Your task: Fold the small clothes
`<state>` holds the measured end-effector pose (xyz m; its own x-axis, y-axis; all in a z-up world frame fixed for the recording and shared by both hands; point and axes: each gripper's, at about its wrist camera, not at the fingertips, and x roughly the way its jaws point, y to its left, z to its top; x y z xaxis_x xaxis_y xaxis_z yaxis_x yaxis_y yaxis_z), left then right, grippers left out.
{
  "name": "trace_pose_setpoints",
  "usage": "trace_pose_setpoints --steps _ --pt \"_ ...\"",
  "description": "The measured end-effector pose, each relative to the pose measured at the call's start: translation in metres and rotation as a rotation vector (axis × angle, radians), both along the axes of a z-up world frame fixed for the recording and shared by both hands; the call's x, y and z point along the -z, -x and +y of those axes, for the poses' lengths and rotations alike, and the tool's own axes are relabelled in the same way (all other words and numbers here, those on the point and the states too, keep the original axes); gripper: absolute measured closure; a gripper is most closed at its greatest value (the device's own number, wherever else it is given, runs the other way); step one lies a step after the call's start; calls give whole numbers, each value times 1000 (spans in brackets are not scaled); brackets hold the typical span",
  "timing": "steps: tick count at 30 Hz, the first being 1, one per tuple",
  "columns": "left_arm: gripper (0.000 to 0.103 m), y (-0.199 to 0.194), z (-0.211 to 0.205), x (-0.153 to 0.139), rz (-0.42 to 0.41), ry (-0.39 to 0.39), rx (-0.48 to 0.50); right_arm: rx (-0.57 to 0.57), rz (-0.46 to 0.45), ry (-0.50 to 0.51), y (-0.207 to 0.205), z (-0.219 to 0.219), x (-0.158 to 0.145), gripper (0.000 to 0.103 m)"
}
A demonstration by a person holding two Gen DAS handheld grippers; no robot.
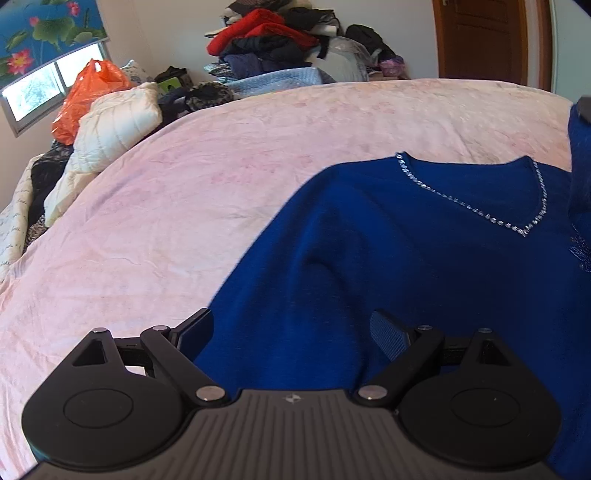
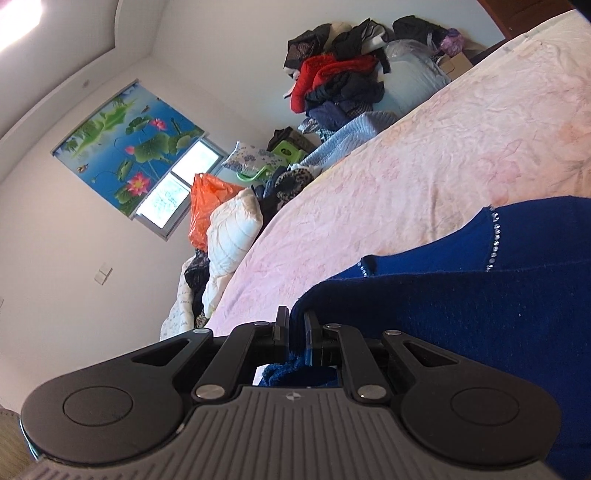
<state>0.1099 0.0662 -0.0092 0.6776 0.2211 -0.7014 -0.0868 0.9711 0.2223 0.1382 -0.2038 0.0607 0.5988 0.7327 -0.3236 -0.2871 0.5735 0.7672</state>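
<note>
Right claw [image 2: 296,328] clamped on blue sweater [image 1: 388,240] fold; left claw [image 1: 291,332] apart, sweater fabric between fingers, on bed [image 1: 184,184].

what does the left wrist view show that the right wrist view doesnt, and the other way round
Only the left wrist view: the blue sweater's whole rhinestone V-neckline, a wooden door, and the left gripper open over the fabric.
Only the right wrist view: the right gripper shut on a fold of sweater, and the ceiling.
Both: pink bedspread, orange bag, clothes pile, lotus blind.
</note>
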Motion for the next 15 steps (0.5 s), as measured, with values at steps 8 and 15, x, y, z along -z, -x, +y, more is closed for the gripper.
trace_pose_setpoints --steps 8,15 --pt "11 13 34 -16 -27 16 -76 -67 43 33 -19 32 12 89" --pt "10 23 51 -28 -64 12 -105 -110 78 80 -35 59 23 89"
